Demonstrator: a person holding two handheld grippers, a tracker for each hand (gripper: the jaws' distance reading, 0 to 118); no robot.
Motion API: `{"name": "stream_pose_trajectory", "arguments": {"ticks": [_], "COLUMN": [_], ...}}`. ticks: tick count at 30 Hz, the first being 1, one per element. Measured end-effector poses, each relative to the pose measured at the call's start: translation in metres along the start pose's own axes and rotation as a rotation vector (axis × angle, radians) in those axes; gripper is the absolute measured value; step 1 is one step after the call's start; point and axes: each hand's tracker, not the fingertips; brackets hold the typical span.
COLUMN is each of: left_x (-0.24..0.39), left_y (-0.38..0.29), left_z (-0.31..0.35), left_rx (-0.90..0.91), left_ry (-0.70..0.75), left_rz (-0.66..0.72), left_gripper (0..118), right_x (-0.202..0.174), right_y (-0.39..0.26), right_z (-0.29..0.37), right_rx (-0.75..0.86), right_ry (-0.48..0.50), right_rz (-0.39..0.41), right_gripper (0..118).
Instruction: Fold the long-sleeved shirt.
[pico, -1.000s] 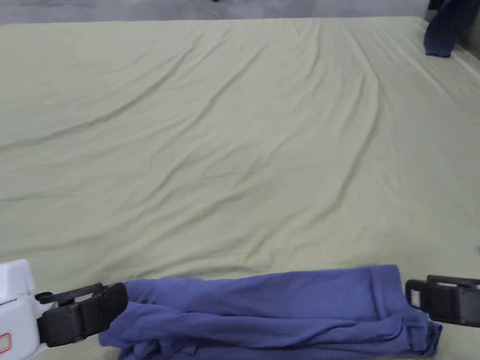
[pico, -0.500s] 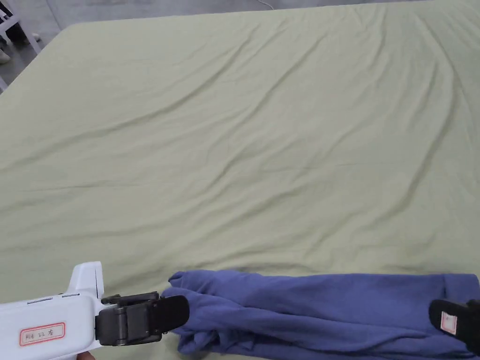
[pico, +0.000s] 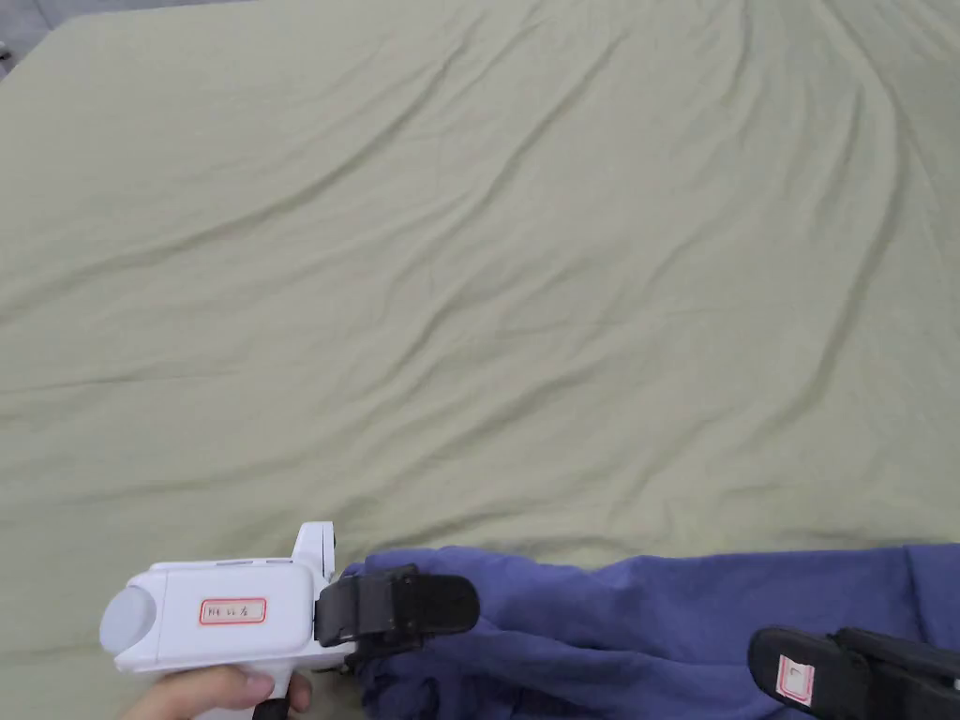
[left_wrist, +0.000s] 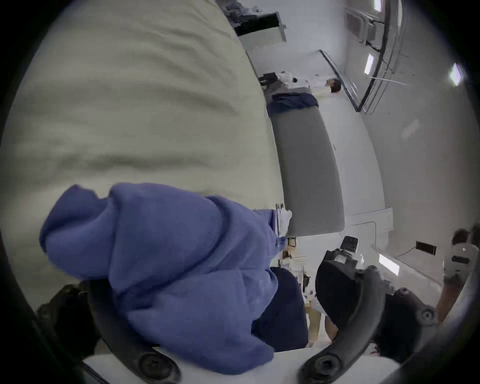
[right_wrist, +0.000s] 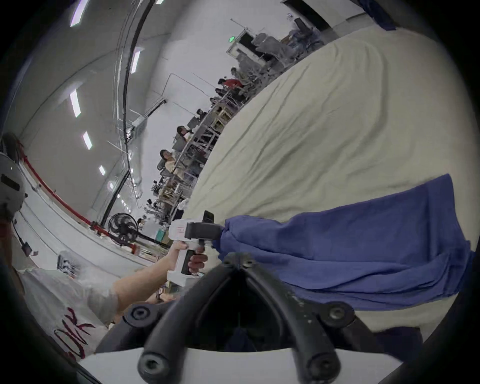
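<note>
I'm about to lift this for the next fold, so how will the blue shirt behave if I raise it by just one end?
The blue shirt will likely droop: it lies bunched in soft folds on the green sheet, so it looks floppy. It seems light, a thin knit sagging between the left gripper and right gripper. Loose layers may slide apart.
</note>
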Motion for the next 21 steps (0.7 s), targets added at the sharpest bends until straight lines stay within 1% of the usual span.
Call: {"name": "stream_pose_trajectory", "arguments": {"ticks": [1,2,3,4,5,7,8,10,14,17,21], "left_x": [0.002,0.0,-0.005,-0.01,-0.007,0.009,0.015,0.025,0.063,0.085,0.092], "left_y": [0.0,0.001,0.004,0.001,-0.001,-0.006,-0.009,-0.014,-0.023,-0.023,-0.033], "left_z": [0.0,-0.001,-0.003,-0.003,-0.001,0.008,0.016,0.033,0.061,0.086,0.125], "left_rx": [0.009,0.031,0.047,0.037,0.05,0.085,0.097,0.117,0.159,0.192,0.226], "left_ry": [0.015,0.083,0.114,0.111,0.081,0.111,0.102,0.071,0.059,0.082,0.12], "left_rz": [-0.012,-0.037,0.012,0.062,0.042,-0.049,-0.067,-0.05,-0.061,-0.101,-0.117], "left_gripper": [70,28,29,29,29,29,29,29,29,29,29], "right_x": [0.0,-0.001,-0.002,-0.003,-0.004,-0.008,-0.009,-0.012,-0.015,-0.015,-0.023], "right_y": [0.0,0.0,0.0,-0.001,-0.001,-0.001,-0.001,0.001,0.008,0.015,0.02], "right_z": [-0.002,-0.004,-0.006,-0.008,-0.008,-0.006,-0.004,0.001,0.013,0.025,0.037], "right_rx": [-0.002,-0.005,-0.008,-0.01,-0.012,-0.014,-0.009,-0.004,0.036,0.089,0.138], "right_ry": [-0.001,-0.008,-0.014,-0.02,-0.022,-0.038,-0.05,-0.065,-0.098,-0.153,-0.187], "right_rz": [-0.001,-0.001,0.0,-0.002,-0.001,0.009,0.013,0.013,-0.002,-0.013,-0.041], "right_gripper": [2,2,2,2,2,2,2,2,2,2,2]}}
